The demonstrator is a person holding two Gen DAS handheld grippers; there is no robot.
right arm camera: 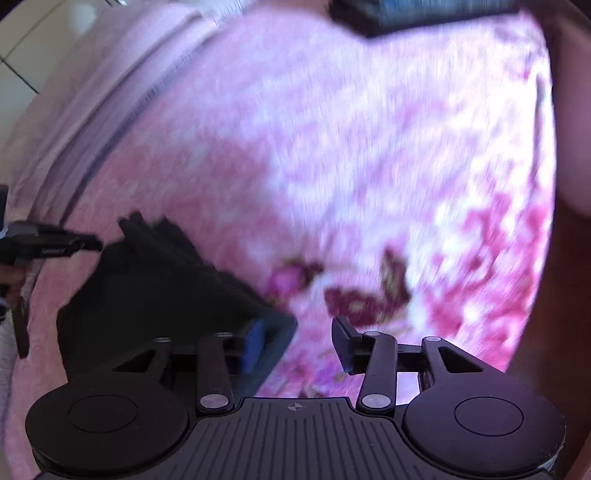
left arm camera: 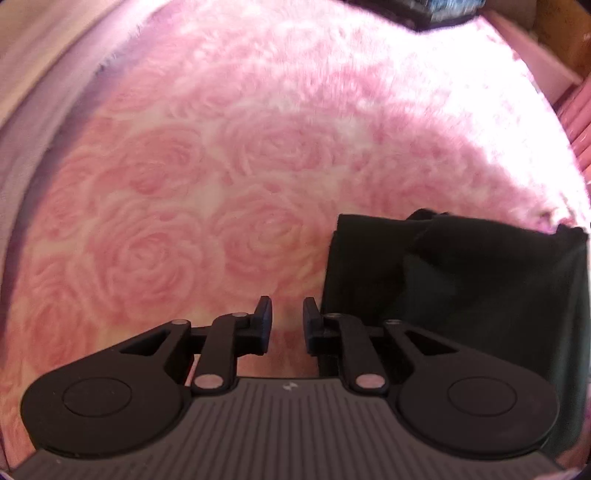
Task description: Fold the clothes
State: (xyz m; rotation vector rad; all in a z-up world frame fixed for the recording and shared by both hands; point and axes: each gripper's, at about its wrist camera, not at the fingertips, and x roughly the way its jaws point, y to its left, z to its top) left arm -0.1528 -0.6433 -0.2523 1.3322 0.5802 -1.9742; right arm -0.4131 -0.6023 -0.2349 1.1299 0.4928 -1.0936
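A black folded garment lies on a pink rose-patterned blanket, to the right of my left gripper. That gripper is open, its fingers a narrow gap apart over bare blanket, holding nothing. In the right wrist view the same black garment lies at the lower left. My right gripper is open wide; its left finger is over the garment's near corner and its right finger is over the blanket. The left gripper's tip shows at the left edge, just left of the garment's far corner.
The fluffy blanket covers a bed with a plain pink sheet along its left side. A dark object lies at the far edge. Pink furniture stands at the far right. The right wrist view is motion-blurred.
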